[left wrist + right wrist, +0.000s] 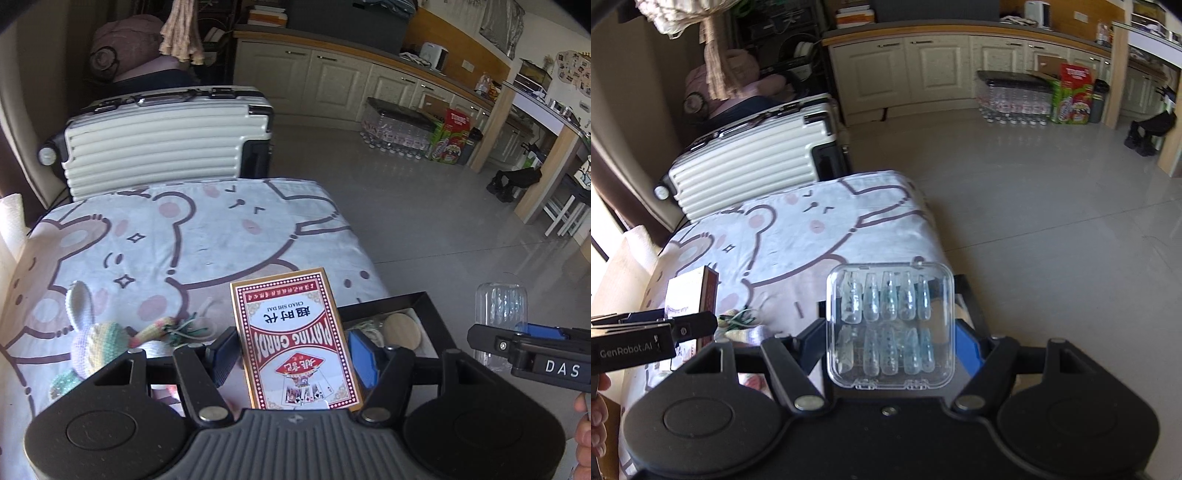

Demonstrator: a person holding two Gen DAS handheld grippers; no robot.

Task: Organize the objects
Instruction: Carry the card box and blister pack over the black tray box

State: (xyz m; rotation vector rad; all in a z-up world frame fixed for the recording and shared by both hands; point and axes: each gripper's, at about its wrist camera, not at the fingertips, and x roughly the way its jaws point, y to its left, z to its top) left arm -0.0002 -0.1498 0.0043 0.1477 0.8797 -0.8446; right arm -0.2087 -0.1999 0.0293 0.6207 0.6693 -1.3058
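Note:
My left gripper (291, 356) is shut on a red and gold box of playing cards (295, 332), held upright above the table's near edge. My right gripper (890, 347) is shut on a clear plastic case (891, 326) of pale blue press-on nails. The case (500, 317) and the right gripper also show at the right of the left wrist view. The card box (690, 295) and the left gripper show at the left of the right wrist view. A black tray (428, 314) lies under the grippers and holds a round wooden disc (402, 328).
The table carries a cloth with a bear print (177, 236). A crocheted bunny (96, 339) and a crocheted carrot (155, 330) lie at its near left. A white suitcase (162, 136) stands behind the table. Tiled floor (424, 206) lies to the right.

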